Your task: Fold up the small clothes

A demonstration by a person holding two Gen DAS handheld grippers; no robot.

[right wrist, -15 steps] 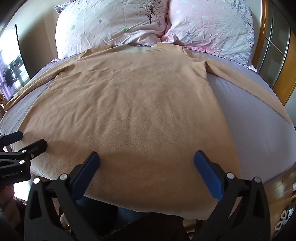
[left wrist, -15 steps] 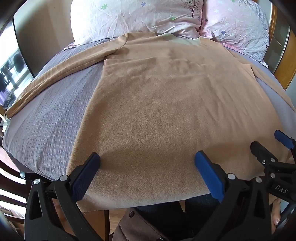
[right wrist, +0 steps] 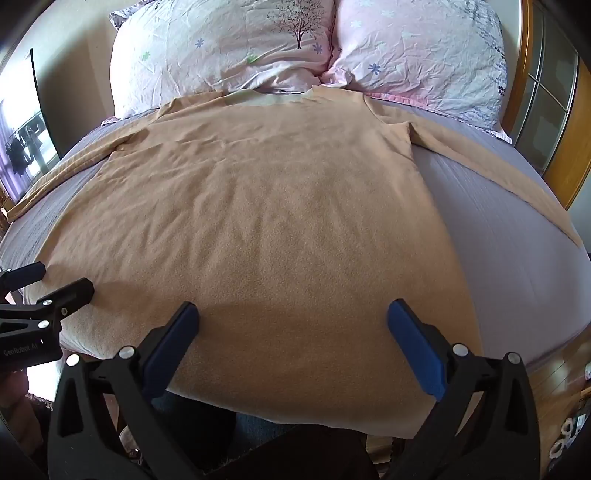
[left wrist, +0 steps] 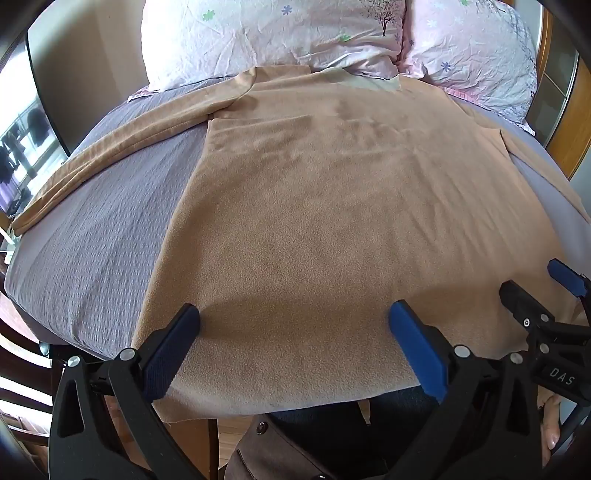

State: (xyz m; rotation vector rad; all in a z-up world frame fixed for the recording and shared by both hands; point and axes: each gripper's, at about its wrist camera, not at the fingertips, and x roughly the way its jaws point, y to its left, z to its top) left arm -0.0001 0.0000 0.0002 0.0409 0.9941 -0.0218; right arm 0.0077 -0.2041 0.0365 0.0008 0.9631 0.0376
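Note:
A tan long-sleeved shirt [left wrist: 332, 206] lies flat on the bed, collar toward the pillows, both sleeves spread out to the sides; it also fills the right wrist view [right wrist: 266, 229]. Its hem hangs over the near edge of the bed. My left gripper [left wrist: 295, 343] is open and empty, hovering over the hem's left part. My right gripper [right wrist: 291, 343] is open and empty over the hem's right part. The right gripper shows at the right edge of the left wrist view [left wrist: 543, 295], and the left gripper shows at the left edge of the right wrist view [right wrist: 48, 284].
The bed has a grey-purple sheet [left wrist: 96, 240] [right wrist: 498, 236]. Two floral pillows [left wrist: 266, 33] [right wrist: 417, 48] lie at the head. A wooden headboard frame [right wrist: 565, 140] stands at the right. A dark chair [left wrist: 22, 369] stands at the near left.

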